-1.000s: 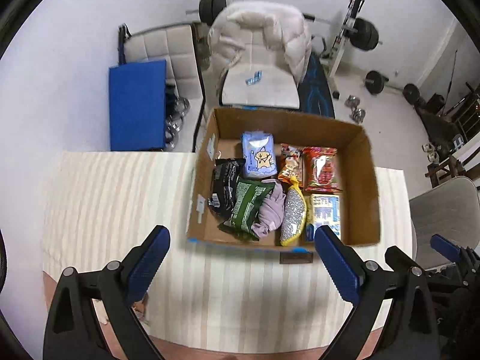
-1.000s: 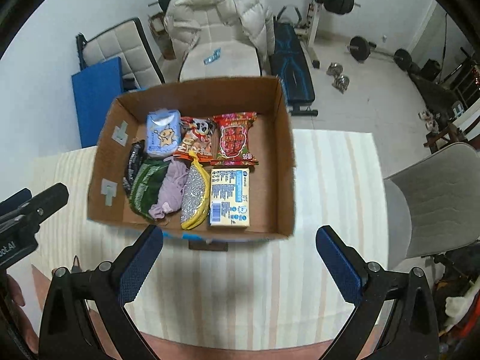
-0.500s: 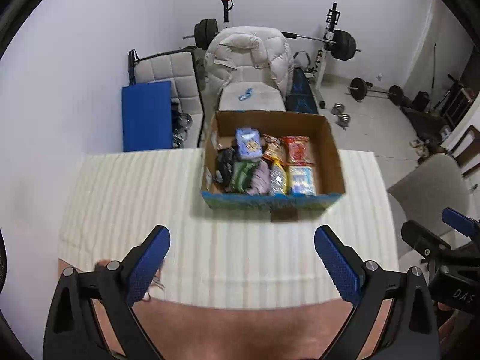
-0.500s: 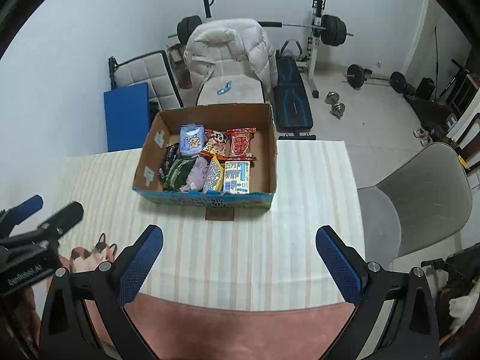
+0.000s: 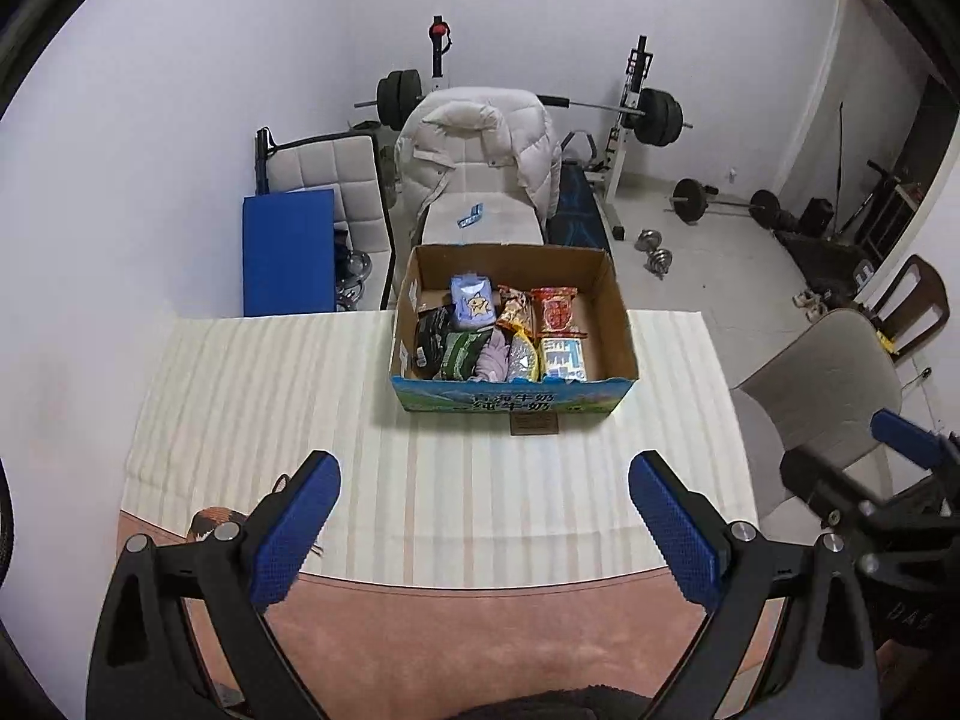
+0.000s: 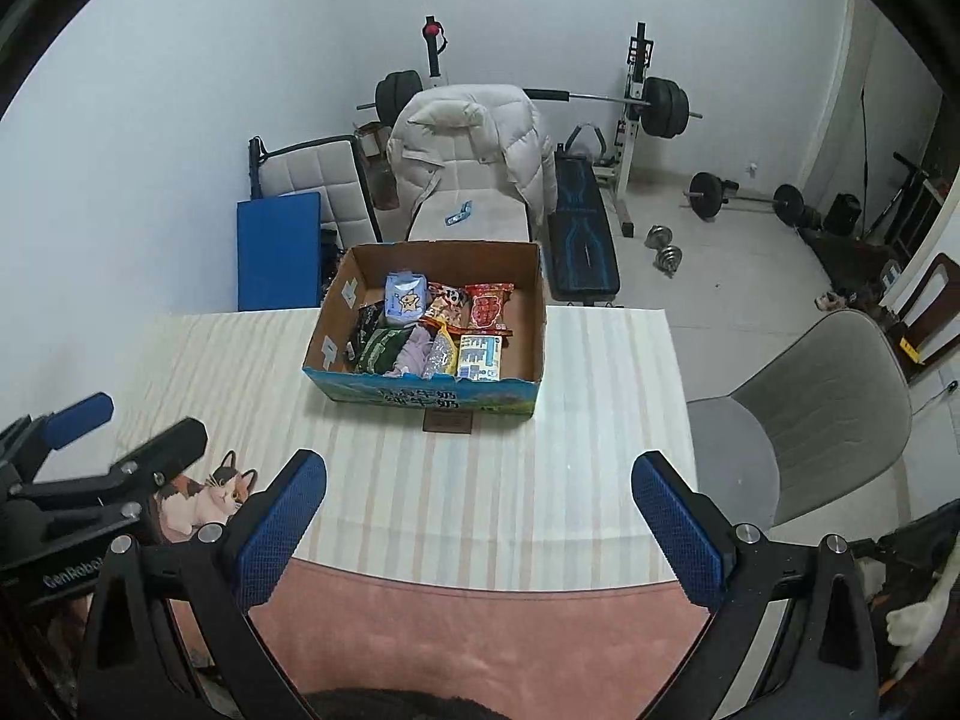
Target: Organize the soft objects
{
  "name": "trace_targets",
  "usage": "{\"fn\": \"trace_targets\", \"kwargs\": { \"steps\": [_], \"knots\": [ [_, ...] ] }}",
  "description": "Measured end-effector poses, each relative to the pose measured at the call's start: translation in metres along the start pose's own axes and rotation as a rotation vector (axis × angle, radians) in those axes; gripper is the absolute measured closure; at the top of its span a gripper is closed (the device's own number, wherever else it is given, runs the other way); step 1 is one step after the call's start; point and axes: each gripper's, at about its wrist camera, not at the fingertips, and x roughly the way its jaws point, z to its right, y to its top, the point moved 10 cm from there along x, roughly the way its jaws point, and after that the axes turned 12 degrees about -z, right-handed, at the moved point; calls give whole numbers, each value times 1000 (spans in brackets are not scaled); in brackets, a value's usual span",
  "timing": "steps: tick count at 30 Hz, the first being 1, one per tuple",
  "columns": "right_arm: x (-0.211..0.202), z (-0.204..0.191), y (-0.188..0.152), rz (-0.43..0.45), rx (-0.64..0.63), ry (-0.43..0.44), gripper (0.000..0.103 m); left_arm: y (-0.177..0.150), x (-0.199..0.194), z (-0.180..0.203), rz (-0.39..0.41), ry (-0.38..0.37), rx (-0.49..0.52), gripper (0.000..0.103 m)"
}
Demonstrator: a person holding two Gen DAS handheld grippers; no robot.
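On the striped table (image 5: pixel 252 396), the cardboard box (image 5: pixel 618 324) held every packet (apparently finished); left gripper (image 5: pixel 480 525) and right gripper (image 6: pixel 477 516) hung wide, empty.

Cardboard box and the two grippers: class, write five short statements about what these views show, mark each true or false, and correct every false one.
1. The box stands on the striped table. True.
2. The left gripper is shut on a packet. False: it is open and holds nothing.
3. A purple cloth lies in the box among the packets. True.
4. The right gripper is inside the box. False: it is open, hanging near the table's front edge, apart from the box.
5. The box is empty. False: it holds several packets, such as a red packet and a green one.
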Motion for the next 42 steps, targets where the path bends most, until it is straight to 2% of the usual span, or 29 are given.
{"fn": "trace_targets", "kwargs": {
  "steps": [6, 14, 24, 36, 42],
  "knots": [
    [-26, -2, -6, 26, -15, -6, 0, -5, -24, -4, 28, -20, -24, 4],
    [-52, 4, 4, 105, 1, -42, 0, 1, -40, -10, 90, 8, -33, 4],
    [-43, 4, 17, 108, 23, -49, 0, 18, -34, -19, 129, 28, -51, 4],
    [-29, 12, 21, 81, 47, -68, 0, 23, -22, -16, 114, 50, -38, 4],
    [-29, 13, 23, 86, 41, -81, 0, 23, -19, -13, 114, 50, -37, 0]
  ]
}}
